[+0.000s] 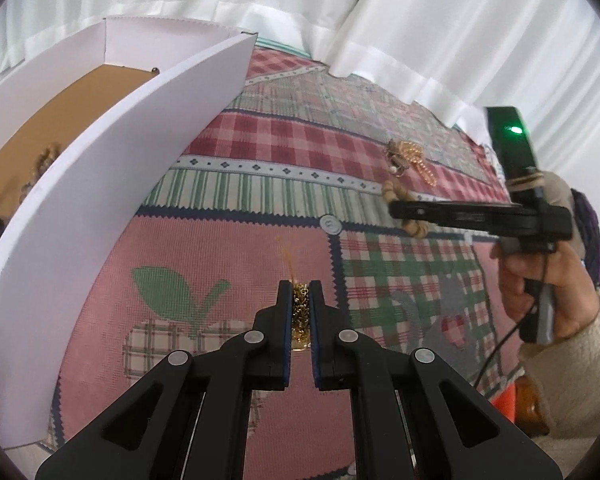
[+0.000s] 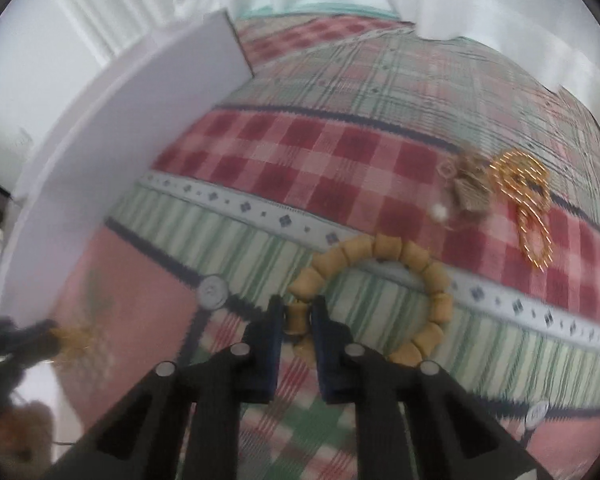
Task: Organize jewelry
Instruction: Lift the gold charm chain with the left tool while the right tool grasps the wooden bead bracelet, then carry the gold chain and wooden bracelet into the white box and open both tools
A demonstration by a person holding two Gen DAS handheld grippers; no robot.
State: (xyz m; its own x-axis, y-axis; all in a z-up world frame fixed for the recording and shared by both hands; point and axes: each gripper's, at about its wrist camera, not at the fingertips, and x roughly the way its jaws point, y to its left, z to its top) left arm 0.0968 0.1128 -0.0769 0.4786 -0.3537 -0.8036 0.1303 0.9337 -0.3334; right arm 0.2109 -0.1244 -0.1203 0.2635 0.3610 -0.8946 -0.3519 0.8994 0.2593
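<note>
Left gripper [image 1: 300, 312]: pressed together on a bunched gold chain [image 1: 300, 316], lifted above the patchwork tablecloth [image 1: 228, 256]. Right gripper [image 2: 298, 320]: pinching one bead of the wooden bead bracelet [image 2: 384, 280], the rest of the ring lying flat on the cloth; no earlier frame to compare.

Step in hand, as judged: collecting pieces for the white cardboard box [image 1: 112, 184], standing open just left of both grippers. Next move probably asking a lift of the bracelet clear of the cloth, then a carry over the tall white wall and a release inside.

Farther right, near the bracelet but apart from it: a gold beaded piece [image 2: 528, 204] and a small tangle with a pearl [image 2: 466, 192], blurred, perhaps earrings. Open room in the cloth's middle; white curtain [image 1: 440, 20] close behind.
</note>
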